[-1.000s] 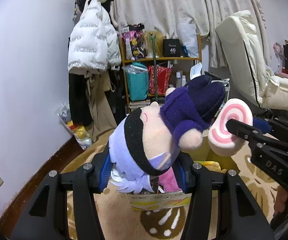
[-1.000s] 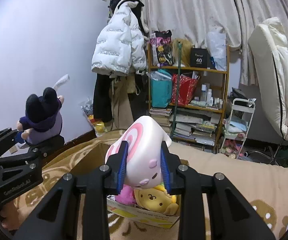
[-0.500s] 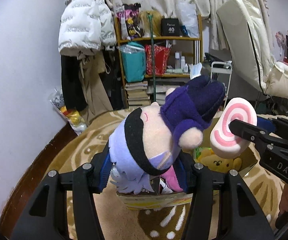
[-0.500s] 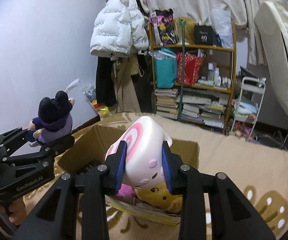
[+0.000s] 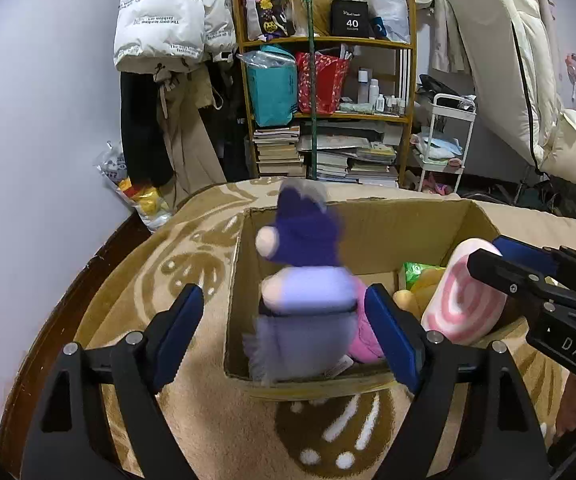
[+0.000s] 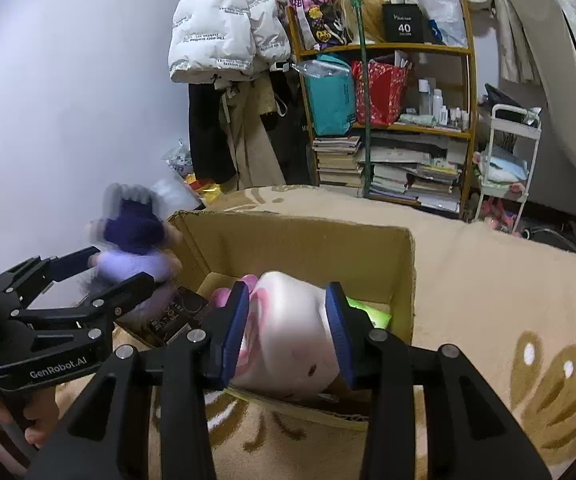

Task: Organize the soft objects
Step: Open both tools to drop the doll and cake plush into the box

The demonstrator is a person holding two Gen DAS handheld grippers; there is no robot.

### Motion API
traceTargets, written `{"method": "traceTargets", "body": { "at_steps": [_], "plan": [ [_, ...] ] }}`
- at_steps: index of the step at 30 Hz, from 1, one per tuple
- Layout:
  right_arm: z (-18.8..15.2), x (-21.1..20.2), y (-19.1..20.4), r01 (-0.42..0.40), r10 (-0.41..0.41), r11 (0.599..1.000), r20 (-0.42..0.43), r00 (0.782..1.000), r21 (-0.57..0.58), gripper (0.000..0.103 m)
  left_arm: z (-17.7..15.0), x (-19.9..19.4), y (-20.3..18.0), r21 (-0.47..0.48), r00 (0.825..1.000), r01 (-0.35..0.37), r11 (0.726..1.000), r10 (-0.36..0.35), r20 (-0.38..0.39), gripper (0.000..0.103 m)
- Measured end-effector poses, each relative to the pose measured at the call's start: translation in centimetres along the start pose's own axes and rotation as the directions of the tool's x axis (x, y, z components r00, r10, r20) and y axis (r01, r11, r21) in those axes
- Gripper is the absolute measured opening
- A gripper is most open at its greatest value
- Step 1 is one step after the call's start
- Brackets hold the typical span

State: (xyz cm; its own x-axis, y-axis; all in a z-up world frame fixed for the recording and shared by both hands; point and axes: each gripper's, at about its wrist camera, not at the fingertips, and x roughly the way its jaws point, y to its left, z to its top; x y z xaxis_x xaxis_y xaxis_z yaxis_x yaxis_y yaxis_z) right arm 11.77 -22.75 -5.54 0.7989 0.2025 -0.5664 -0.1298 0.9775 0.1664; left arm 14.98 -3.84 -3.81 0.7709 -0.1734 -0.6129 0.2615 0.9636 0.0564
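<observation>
While my left gripper (image 5: 285, 332) gapes wide with the blurry purple doll (image 5: 308, 296) loose between its pads over the cardboard box (image 5: 368, 224), my right gripper (image 6: 285, 336) squeezes the pink swirl plush (image 6: 292, 332) just above that box.

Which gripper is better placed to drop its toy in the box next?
Right. The right gripper holds the pink swirl plush over the cardboard box. The left gripper is open, its purple doll already falling.
</observation>
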Motion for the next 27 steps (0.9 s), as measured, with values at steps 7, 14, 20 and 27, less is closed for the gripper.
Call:
{"method": "traceTargets", "body": {
  "at_steps": [7,14,20,27],
  "plan": [
    [0.2,-1.2,0.1,-0.002,0.001,1.0,0.028,1.0,0.002,0.058,-0.1,-0.5,0.1,0.003,1.0,-0.013,1.0,0.013,-0.007,0.086],
    [0.3,-2.9,0.8,0.017,-0.016,1.0,0.052,0.999,-0.021,0.08,-0.7,-2.7,0.4,0.001,0.998,-0.049,0.999,0.049,0.039,0.093],
    [0.4,-5.1,1.1,0.025,-0.024,1.0,0.092,0.995,-0.013,0.093,-1.2,-5.9,0.7,-0.005,0.993,-0.072,0.997,0.072,0.094,0.099],
    [0.4,-8.3,1.3,0.033,-0.033,0.999,0.16,0.987,0.004,0.103,-1.8,-9.4,0.5,0.018,0.985,-0.096,0.995,0.092,0.146,0.101]
  ]
}}
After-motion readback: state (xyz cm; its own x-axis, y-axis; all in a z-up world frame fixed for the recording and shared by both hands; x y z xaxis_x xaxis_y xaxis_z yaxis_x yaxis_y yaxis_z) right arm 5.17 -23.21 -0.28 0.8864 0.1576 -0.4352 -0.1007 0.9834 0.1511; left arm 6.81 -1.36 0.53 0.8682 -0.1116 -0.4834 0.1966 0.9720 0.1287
